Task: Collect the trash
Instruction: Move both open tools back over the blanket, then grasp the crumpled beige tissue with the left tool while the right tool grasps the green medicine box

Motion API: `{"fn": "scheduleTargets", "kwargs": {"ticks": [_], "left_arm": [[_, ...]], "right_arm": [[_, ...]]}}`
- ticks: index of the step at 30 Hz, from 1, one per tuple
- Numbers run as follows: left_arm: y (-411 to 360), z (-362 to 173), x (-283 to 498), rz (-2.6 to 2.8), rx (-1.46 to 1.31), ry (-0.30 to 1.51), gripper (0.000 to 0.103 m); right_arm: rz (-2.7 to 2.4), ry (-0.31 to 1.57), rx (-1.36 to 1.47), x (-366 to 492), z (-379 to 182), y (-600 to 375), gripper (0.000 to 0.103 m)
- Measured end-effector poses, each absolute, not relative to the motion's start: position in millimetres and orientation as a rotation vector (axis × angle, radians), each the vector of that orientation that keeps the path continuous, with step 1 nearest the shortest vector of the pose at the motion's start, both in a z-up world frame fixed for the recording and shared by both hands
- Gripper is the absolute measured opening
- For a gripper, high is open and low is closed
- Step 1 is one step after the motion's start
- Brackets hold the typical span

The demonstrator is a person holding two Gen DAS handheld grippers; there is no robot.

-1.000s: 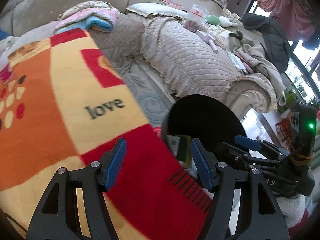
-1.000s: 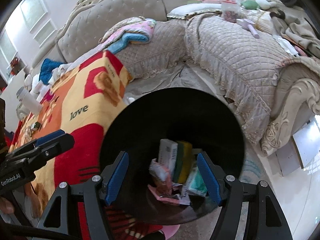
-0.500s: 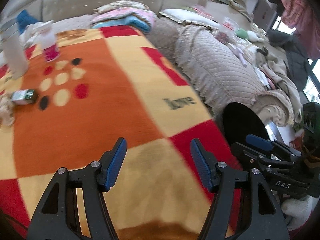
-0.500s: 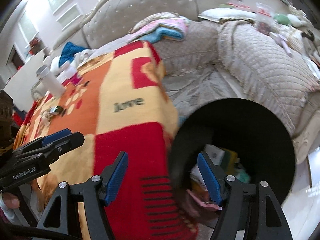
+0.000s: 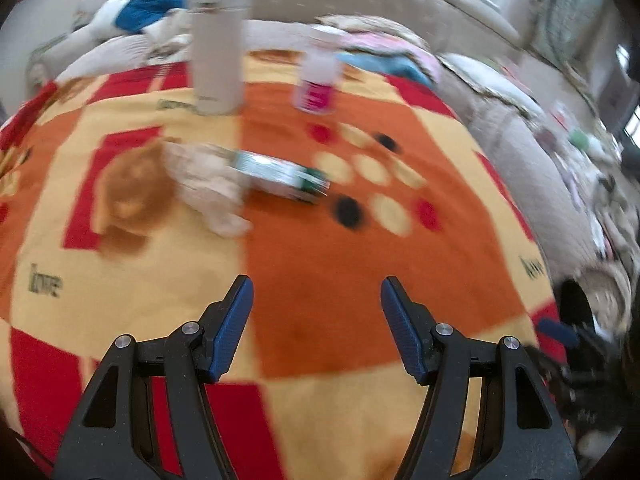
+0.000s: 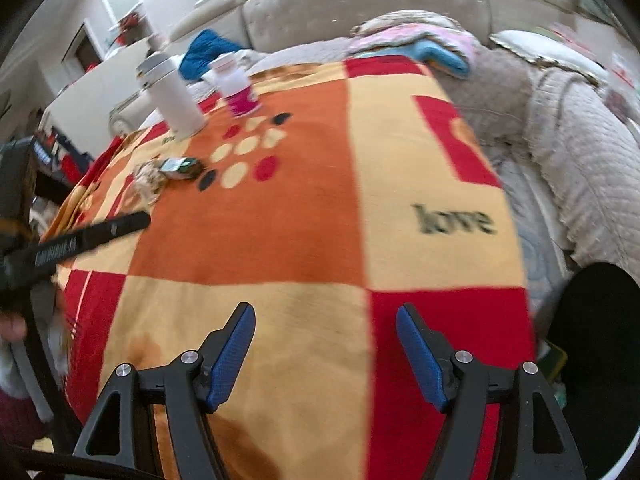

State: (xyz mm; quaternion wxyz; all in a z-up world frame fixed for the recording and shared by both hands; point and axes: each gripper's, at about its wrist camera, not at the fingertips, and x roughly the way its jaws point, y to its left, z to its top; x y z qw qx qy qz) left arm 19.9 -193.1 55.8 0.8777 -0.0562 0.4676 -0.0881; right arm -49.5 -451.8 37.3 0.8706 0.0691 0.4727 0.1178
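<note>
- Left hand-held gripper: hovering over the blanket-covered counter, fingers apart, carrying nothing.
- Right hand-held gripper: fingers apart, carrying nothing.
- Crumpled tissue, small carton: lying touching, mid-counter.
- Black bin: standing beside the counter's right edge.

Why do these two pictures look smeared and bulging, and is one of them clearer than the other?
Left wrist view: heavy motion smear; the green-and-white box, crumpled tissue and white tumbler are streaked, only the left gripper fingers stay sharp. Right wrist view: milder blur, "love" on the blanket still reads. Both views: the fisheye lens bows the blanket into a dome inside dark corners.
</note>
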Motion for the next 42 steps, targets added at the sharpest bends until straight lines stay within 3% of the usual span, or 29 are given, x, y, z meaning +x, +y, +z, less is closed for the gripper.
{"fn": "scheduleTargets", "kwargs": {"ticks": [8,16,18,21,28,37,38,39,40,42], "left_arm": [[-127,45,77,-0.08,-0.267,0.981,0.066],[-111,29,100,-0.101,-0.344,0.968,0.064],[-109,25,106,-0.131,-0.361,0.984,0.037],[-100,28,104,-0.158,-0.389,0.989,0.031],[-79,57,72,-0.173,-0.35,0.998,0.029],[-73,55,45,-0.173,-0.276,1.022,0.029],[-74,53,43,-0.17,-0.274,1.02,0.029],[-74,52,42,-0.168,-0.273,1.018,0.029],[-75,52,41,-0.167,-0.273,1.015,0.029],[-78,52,39,-0.165,-0.269,1.009,0.029]], "right_arm": [[0.331,0.983,0.13,-22,41,-409,0.071],[0.388,0.985,0.078,3,42,-376,0.071],[0.411,0.973,0.077,10,43,-369,0.071],[0.449,0.954,0.06,21,46,-357,0.071],[0.555,0.918,-0.07,65,52,-309,0.072],[0.595,0.906,-0.281,122,36,-247,0.071],[0.596,0.909,-0.287,125,35,-244,0.067],[0.597,0.917,-0.291,127,33,-241,0.048],[0.592,0.93,-0.292,129,29,-239,0.041],[0.581,0.923,-0.268,126,29,-241,0.038]]}}
